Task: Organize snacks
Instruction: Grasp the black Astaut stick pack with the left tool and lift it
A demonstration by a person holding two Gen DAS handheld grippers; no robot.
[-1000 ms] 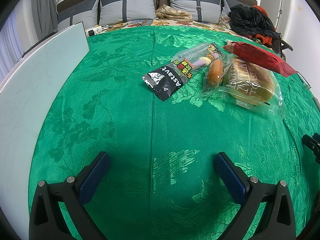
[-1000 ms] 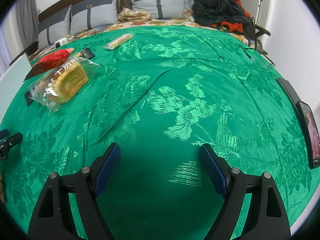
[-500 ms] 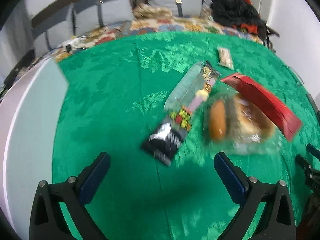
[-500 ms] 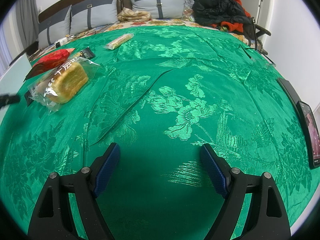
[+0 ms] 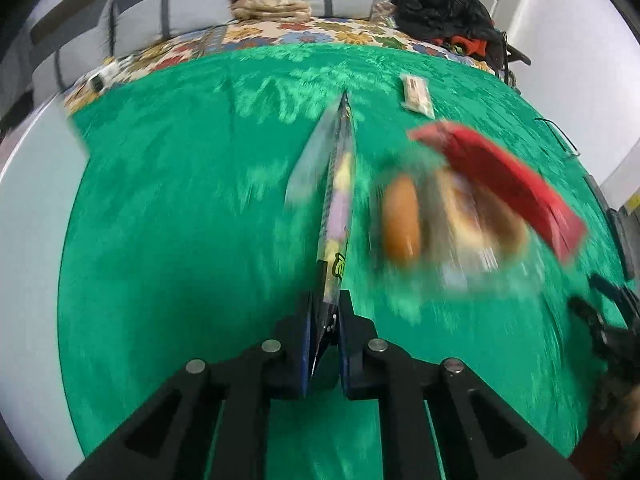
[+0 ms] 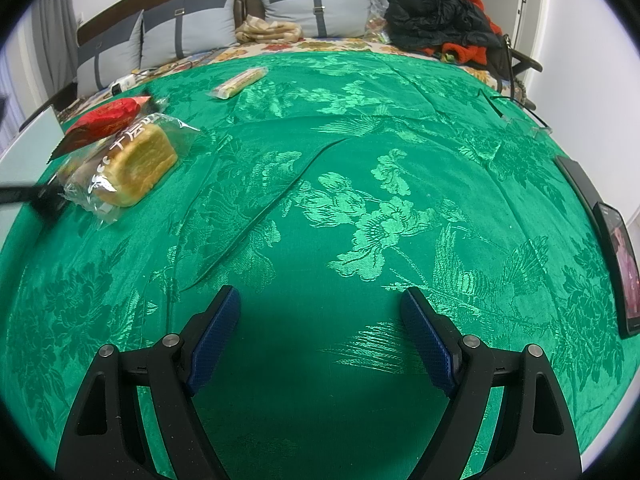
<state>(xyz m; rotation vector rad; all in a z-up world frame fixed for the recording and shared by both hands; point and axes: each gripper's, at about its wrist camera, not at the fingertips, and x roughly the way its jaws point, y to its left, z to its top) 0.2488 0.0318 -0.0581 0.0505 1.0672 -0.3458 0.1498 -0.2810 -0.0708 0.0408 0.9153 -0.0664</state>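
Just closed: left gripper (image 5: 325, 316) jaws clamped shut on the long candy pack (image 5: 335, 216), now edge-up off the green cloth (image 5: 168, 220) vs lying flat w/ jaws wide a sec ago. Right gripper (image 6: 320, 336) wide open, holding nothing. Barely started imo. Bread bag (image 6: 128, 164), red pack (image 6: 106, 120), small bar (image 6: 239, 82) farther back, unsorted. No bin or tray visible.

The left gripper (image 5: 324, 312) has just closed, pinching a long clear-and-black plastic snack packet (image 5: 335, 200) edge-on above the green brocade cloth (image 5: 180, 220).
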